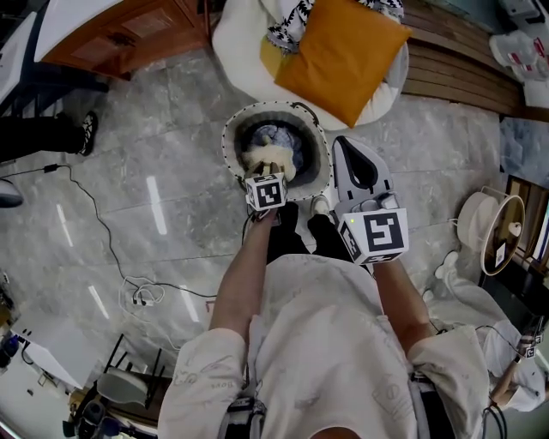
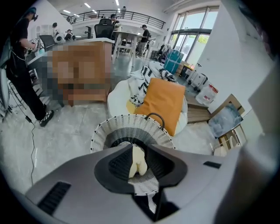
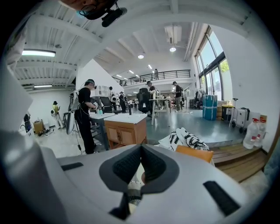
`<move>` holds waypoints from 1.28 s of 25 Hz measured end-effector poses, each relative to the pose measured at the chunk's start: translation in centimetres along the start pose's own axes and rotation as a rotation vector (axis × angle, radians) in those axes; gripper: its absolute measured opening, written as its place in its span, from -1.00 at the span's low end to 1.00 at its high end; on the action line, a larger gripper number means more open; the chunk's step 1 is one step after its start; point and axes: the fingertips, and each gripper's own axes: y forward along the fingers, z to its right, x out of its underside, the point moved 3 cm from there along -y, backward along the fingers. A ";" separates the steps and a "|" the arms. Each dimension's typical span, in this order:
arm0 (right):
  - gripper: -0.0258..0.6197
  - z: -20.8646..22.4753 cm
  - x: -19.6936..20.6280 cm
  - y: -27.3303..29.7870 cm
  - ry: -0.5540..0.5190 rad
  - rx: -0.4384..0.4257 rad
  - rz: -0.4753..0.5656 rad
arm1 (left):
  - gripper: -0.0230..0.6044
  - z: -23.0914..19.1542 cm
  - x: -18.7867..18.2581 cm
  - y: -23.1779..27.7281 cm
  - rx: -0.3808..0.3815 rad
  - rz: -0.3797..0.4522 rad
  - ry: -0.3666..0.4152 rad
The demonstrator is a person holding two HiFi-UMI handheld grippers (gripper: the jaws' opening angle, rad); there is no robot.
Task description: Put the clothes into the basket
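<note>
A cream garment is bunching between the jaws of the left gripper, which are clamping on it from both sides. In the head view the garment is lying over the opening of the basket, toward the 6 o'clock side of the ring. How far above the contents it is hanging cannot be told. In the left gripper view the same garment is sitting dead centre between the dark pads of the left gripper. The white woven rim of the basket is curving just beyond at 12 o'clock.

Blue clothes are lying in the dark bottom of the basket, at 12 o'clock from the cream garment.

The right gripper is hovering just beside the basket's rim at 3 o'clock, outside the ring. In the right gripper view the jaws of the right gripper are meeting at their tips and gripping nothing, well clear of the garment.

Beyond the basket at 1 o'clock, an orange cushion is leaning on a white beanbag seat. A black-and-white patterned cloth is lying on the same seat at 12 o'clock. Both are showing again in the left gripper view, the orange cushion behind the basket and the black-and-white patterned cloth beside it at 10 o'clock. The basket is standing on a grey marble floor.
</note>
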 end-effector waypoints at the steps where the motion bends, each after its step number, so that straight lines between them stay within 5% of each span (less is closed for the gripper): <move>1: -0.96 -0.1 0.0 -0.1 -0.001 -0.005 0.003 | -0.61 -0.1 0.2 -0.4 -0.002 0.005 0.000; 7: -0.96 0.0 -0.8 -1.1 -0.025 -0.032 0.019 | -0.61 0.8 -0.3 -5.3 0.022 0.139 -0.069; 23: -0.95 1.3 -6.6 -4.9 -0.088 -0.038 0.169 | -0.61 5.3 -14.5 -31.9 0.001 0.859 0.161; 32: -0.95 0.6 -11.6 -7.3 -0.079 -0.069 0.316 | -0.62 7.0 -17.3 -42.6 -0.066 1.077 0.198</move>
